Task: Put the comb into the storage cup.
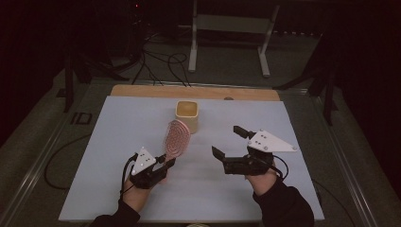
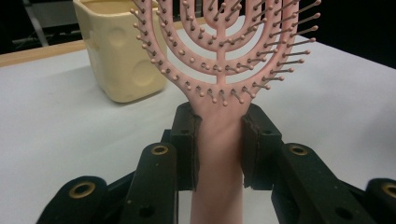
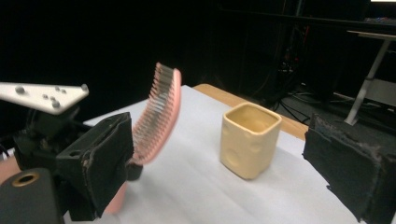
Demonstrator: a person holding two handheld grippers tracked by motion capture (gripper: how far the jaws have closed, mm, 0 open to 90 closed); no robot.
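Your left gripper (image 1: 163, 163) clamps its jaws on the handle of a pink hairbrush (image 2: 219, 140), holding the brush head raised and angled toward a cream square cup (image 1: 187, 114) near the table's (image 1: 118, 156) far edge. Your right gripper (image 1: 228, 143) hovers to the right of the brush, jaws wide apart with nothing between them.

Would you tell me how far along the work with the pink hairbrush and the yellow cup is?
Done: the left gripper is shut on the hairbrush handle, brush lifted. In hand: it hangs beside the cup; the right gripper is open, empty. Probably left: standing the brush in the cup.
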